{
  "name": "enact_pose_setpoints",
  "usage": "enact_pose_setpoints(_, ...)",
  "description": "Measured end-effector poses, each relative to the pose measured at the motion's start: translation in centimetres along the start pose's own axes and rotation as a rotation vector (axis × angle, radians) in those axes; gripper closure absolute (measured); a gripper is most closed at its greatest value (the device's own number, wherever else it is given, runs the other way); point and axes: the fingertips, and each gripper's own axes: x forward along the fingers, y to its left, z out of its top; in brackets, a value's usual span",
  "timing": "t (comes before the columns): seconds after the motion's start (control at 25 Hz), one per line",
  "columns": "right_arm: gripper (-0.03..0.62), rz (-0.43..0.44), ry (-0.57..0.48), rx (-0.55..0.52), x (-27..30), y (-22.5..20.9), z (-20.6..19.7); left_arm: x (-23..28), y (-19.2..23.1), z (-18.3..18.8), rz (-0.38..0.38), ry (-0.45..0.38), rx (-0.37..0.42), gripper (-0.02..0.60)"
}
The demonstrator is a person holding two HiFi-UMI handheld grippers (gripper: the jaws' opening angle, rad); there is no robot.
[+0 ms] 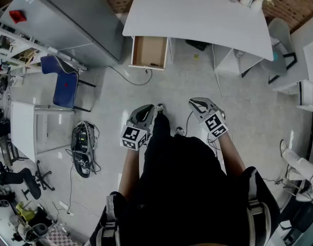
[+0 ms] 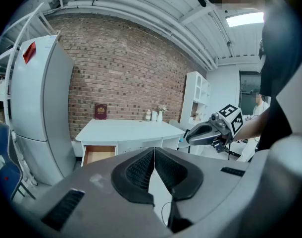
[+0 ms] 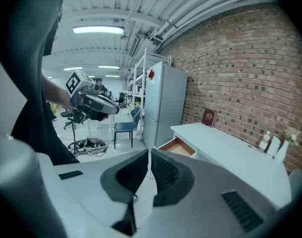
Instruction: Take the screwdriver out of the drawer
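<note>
Screwdriver not surely made out: we note only a small dark thing [image 1: 154, 64] at the near edge of the open drawer [image 1: 149, 49], too small for us to read its long axis or which way it points. The drawer stands pulled out from under the white desk [image 1: 197, 14]. Left gripper [image 1: 145, 109] and right gripper [image 1: 196, 104] both well short of it, over floor, jaws pressed together, nothing between them.
</note>
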Motion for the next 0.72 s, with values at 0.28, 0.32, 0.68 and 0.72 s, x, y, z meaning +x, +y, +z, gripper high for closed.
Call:
enact_pose_setpoints(0.28, 0.522, 0.011, 0.0, -0.006, 0.0, 0.2, 0.4, -0.5, -0.1, 0.2, 0.009, -0.004, -0.002, 0.565)
enact_pose_setpoints(0.32, 0.522, 0.013, 0.002, -0.009, 0.1, 0.2, 0.4, -0.6, 0.0, 0.2, 0.011, -0.005, -0.003, 0.565)
enact_pose_setpoints(0.68, 0.522, 0.017, 0.004, -0.023, 1.0, 0.7, 0.4, -1.6, 0.9, -1.0, 0.036, -0.014, -0.029, 0.565)
enact_pose_setpoints(0.72, 0.522, 0.015, 0.004, -0.023, 1.2, 0.7, 0.5, -1.7, 1.1, -1.1, 0.036, -0.015, -0.033, 0.565)
